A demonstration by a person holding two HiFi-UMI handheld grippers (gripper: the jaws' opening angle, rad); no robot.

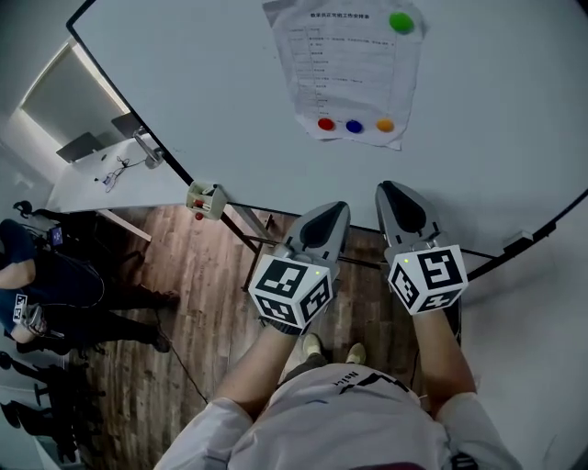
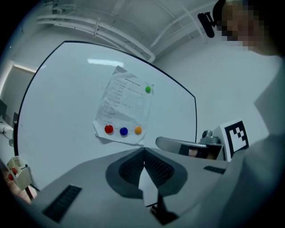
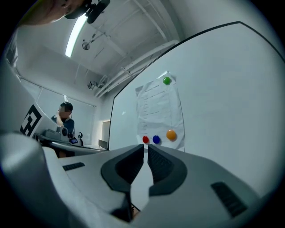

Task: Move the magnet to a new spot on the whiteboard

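A whiteboard (image 1: 202,83) carries a printed paper sheet (image 1: 354,69). A green magnet (image 1: 401,22) pins its top right corner. Along its lower edge sit a red magnet (image 1: 326,124), a blue magnet (image 1: 354,127) and an orange magnet (image 1: 385,125). Both grippers hang below the sheet, apart from the board. My left gripper (image 1: 340,207) is shut and holds nothing; its own view shows the tips (image 2: 144,149) touching under the red magnet (image 2: 108,129). My right gripper (image 1: 388,188) is shut too, with only a thin slit between its tips (image 3: 146,146) and nothing in it.
A small holder with red parts (image 1: 207,199) is clipped to the board's lower edge. To the left stand a white table (image 1: 101,179) and a seated person (image 1: 46,275) on the wooden floor (image 1: 202,321). The board's frame (image 1: 514,243) runs just behind the grippers.
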